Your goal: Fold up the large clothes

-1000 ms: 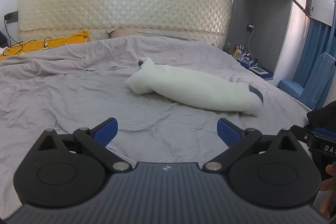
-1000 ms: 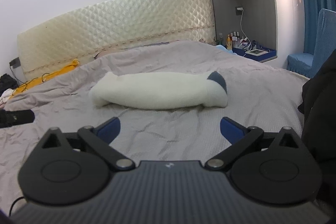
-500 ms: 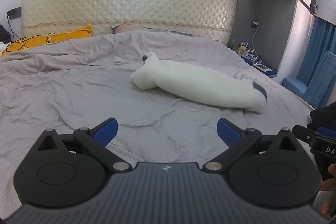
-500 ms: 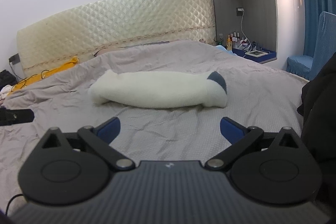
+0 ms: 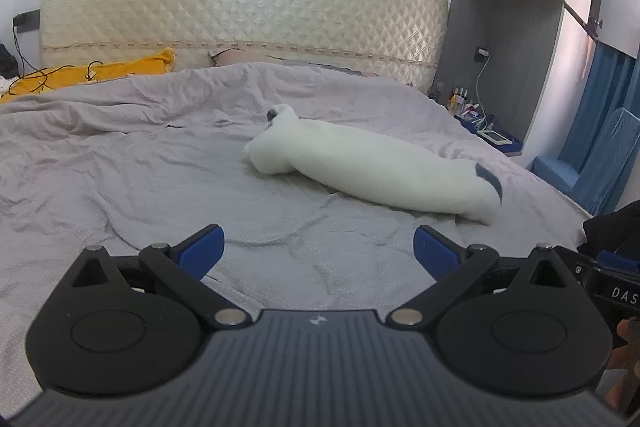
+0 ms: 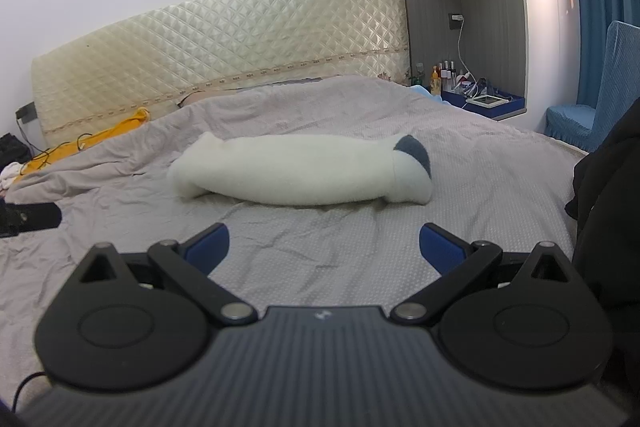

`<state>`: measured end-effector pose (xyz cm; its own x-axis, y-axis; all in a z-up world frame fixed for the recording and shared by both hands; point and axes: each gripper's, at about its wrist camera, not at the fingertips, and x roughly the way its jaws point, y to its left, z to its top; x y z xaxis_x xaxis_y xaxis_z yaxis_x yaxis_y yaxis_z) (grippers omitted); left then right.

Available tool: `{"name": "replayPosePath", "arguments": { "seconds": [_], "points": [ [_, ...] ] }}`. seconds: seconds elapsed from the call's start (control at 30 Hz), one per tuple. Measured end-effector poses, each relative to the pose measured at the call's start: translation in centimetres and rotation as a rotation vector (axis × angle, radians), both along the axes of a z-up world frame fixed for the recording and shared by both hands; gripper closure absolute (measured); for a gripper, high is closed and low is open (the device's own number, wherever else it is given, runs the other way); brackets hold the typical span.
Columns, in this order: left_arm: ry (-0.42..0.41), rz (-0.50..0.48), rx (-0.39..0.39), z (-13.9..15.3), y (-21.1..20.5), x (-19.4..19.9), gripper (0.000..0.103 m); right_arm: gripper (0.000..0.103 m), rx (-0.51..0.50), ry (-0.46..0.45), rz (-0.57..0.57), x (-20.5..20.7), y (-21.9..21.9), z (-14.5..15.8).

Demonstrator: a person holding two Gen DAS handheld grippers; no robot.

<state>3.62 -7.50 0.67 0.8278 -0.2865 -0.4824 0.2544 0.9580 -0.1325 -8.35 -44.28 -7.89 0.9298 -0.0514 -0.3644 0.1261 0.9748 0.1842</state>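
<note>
A white fleece garment with a grey patch at one end lies folded into a long bundle on the grey bedspread. It also shows in the right wrist view. My left gripper is open and empty, held above the bedspread short of the bundle. My right gripper is open and empty too, just short of the bundle's near side. Neither gripper touches the garment.
A quilted cream headboard stands at the back. A yellow cloth with cables lies at the far left. A nightstand with bottles and a blue chair stand at the right. Dark clothing hangs at the right edge.
The left wrist view has swung slightly, so the bundle sits a little higher and further right. The right wrist view is almost unchanged. Both grippers stay open.
</note>
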Motion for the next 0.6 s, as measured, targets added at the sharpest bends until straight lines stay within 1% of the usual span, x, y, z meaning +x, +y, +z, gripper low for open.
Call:
{"name": "replayPosePath", "arguments": {
  "seconds": [0.3,0.6],
  "points": [
    [-0.019,0.001,0.044,0.06,-0.52,-0.42,0.001,0.0,-0.001,0.0,-0.001,-0.02,-0.08,-0.08],
    [-0.017,-0.001,0.039,0.12,-0.53,-0.25,0.001,0.0,0.0,0.0,-0.001,-0.04,-0.02,-0.06]
  ]
}}
